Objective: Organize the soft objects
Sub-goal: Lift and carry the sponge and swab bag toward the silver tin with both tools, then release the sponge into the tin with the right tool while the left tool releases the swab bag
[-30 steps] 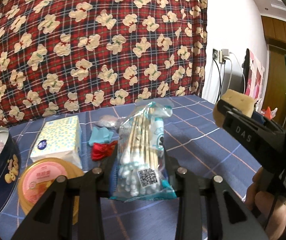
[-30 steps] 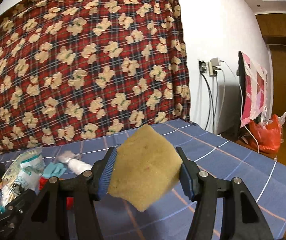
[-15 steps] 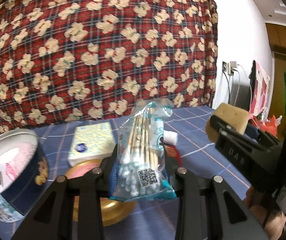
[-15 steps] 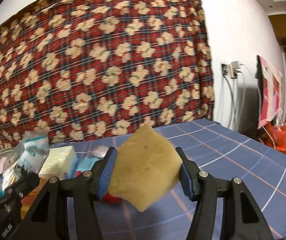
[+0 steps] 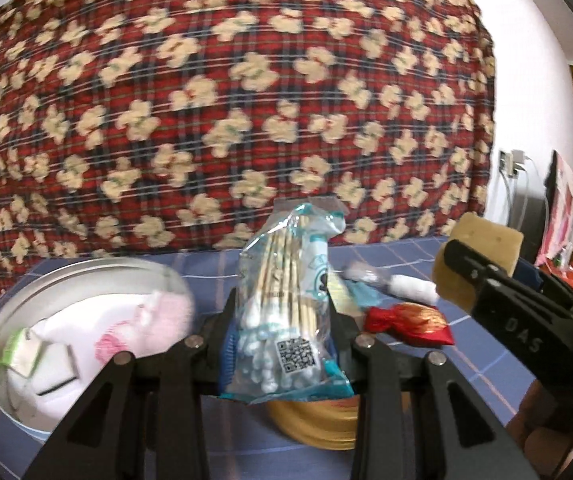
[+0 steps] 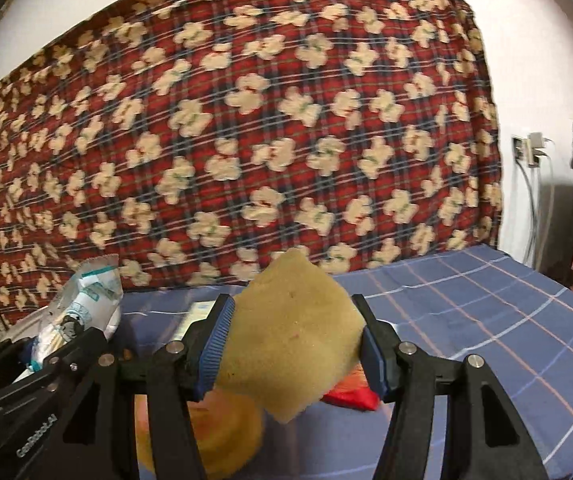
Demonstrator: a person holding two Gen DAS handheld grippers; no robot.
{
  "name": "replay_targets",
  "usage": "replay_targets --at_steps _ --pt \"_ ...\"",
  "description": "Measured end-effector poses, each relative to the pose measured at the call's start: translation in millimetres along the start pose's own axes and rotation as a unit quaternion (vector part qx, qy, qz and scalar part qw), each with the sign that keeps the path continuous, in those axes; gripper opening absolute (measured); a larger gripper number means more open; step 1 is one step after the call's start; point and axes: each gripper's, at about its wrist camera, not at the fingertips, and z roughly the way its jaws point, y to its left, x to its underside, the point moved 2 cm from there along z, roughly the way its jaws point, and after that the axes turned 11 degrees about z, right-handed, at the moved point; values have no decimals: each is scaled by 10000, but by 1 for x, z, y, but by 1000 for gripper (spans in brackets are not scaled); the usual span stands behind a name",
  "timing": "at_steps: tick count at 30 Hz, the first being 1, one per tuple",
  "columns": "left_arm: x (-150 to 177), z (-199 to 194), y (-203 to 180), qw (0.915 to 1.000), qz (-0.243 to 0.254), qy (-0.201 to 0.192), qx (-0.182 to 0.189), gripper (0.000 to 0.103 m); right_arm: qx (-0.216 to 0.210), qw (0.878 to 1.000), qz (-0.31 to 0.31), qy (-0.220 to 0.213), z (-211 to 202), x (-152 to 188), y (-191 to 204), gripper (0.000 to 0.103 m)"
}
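My left gripper is shut on a clear bag of cotton swabs, held upright above the blue checked cloth. Left of it stands a round tin, open at the top, with pink and white soft things inside. In the right wrist view my right gripper is shut on a yellow sponge. That sponge also shows at the right edge of the left wrist view, and the swab bag at the left of the right wrist view.
A gold round lid lies under the swab bag. A red wrapped item, a white roll and a teal item lie on the cloth. A red teddy-print blanket rises behind. Wall socket and cables are at the right.
Both grippers have swung left together, each keeping its hold. The round tin has come closer to the left gripper; the tissue pack has slipped behind the swab bag.
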Motion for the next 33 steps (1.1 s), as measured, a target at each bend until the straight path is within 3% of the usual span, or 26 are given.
replay_targets --at_steps 14,33 --pt "21 -1 108 9933 -485 206 -1032 34 -915 9952 -251 251 19 27 103 61" --pt "51 6 186 9773 -827 710 -1816 34 -1515 9834 -235 974 71 56 202 61"
